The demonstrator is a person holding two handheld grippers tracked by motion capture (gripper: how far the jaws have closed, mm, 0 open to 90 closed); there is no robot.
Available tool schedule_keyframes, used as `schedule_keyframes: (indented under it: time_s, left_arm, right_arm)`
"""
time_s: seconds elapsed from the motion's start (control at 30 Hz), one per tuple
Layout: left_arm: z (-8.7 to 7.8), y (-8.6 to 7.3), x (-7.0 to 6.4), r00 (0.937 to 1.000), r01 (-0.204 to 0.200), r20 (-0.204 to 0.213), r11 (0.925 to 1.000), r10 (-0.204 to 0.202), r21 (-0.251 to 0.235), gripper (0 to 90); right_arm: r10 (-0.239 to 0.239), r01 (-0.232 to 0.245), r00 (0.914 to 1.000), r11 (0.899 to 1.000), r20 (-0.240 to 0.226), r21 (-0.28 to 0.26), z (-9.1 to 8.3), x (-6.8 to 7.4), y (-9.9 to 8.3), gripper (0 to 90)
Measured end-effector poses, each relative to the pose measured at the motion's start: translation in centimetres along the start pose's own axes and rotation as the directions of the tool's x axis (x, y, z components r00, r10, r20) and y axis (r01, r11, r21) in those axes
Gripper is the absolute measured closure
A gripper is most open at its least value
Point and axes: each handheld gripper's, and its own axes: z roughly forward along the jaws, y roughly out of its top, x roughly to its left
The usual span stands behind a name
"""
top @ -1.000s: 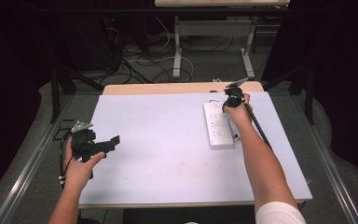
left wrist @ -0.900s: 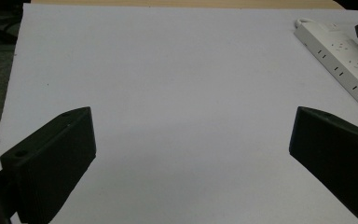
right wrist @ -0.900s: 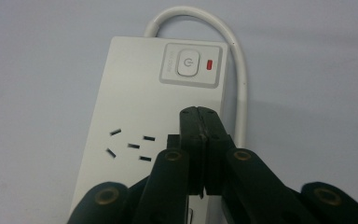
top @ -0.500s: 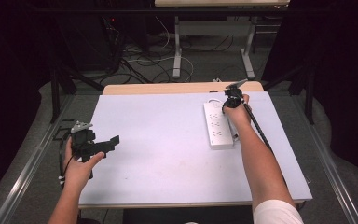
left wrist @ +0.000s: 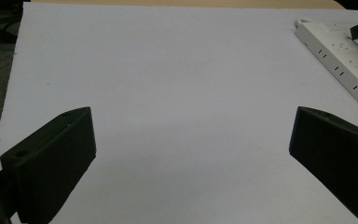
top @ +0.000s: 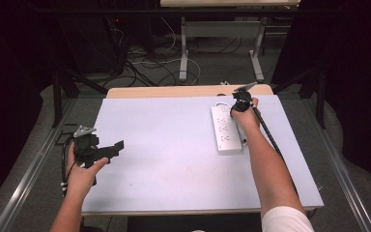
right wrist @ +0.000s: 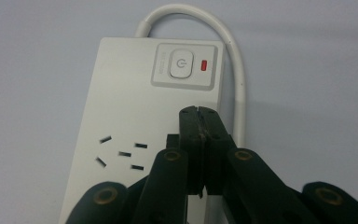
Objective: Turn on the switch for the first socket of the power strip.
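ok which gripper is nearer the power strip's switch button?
Right. The right gripper, jaws shut, hangs just short of the button over the power strip. The left gripper, jaws open, is at the table's opposite edge.

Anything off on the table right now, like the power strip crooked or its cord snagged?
Nothing stands out. The white power strip lies flat near the table's right side, roughly square to the edge, its cord looping smoothly around the switch end. The right gripper hovers shut just short of the power button; the left gripper is open, holding nothing.
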Motion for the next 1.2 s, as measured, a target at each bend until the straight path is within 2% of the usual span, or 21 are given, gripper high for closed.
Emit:
schedule_keyframes:
  time_s: [0.27, 0.67, 0.83, 1.03, 1.07, 1.2]
  left_arm:
    - [0.03, -0.01, -0.01, 1.0000, -0.002, -0.001, 1.0000, 0.002, -0.005, 0.5]
    - [0.03, 0.00, -0.03, 1.0000, -0.004, -0.001, 1.0000, 0.004, -0.001, 0.5]
    - [0.02, -0.01, -0.02, 1.0000, -0.003, -0.001, 1.0000, 0.003, -0.005, 0.5]
    - [-0.01, 0.02, -0.03, 1.0000, -0.005, -0.001, 1.0000, 0.005, 0.002, 0.5]
    - [-0.02, 0.03, -0.03, 1.0000, -0.005, -0.001, 1.0000, 0.005, 0.002, 0.5]
    - [-0.03, 0.03, -0.02, 1.0000, -0.006, -0.001, 1.0000, 0.006, 0.002, 0.5]
  right_arm:
    - [0.014, -0.014, 0.9999, 1.000, -0.010, -0.006, 0.03, -0.05, -0.08, 89.6]
    - [0.015, -0.015, 0.9999, 1.000, -0.001, 0.004, 0.29, -0.18, -0.14, 90.0]
    - [0.022, -0.022, 0.9995, 1.000, -0.024, -0.007, 0.30, -0.23, -0.19, 90.0]
    - [0.023, -0.023, 0.9996, 1.000, -0.015, -0.005, 0.32, -0.25, -0.18, 90.0]
    - [0.023, -0.023, 0.9994, 1.000, -0.025, -0.011, 0.32, -0.23, -0.20, 90.0]
    - [0.020, -0.020, 0.9998, 1.000, -0.009, -0.012, 0.34, -0.18, -0.21, 88.9]
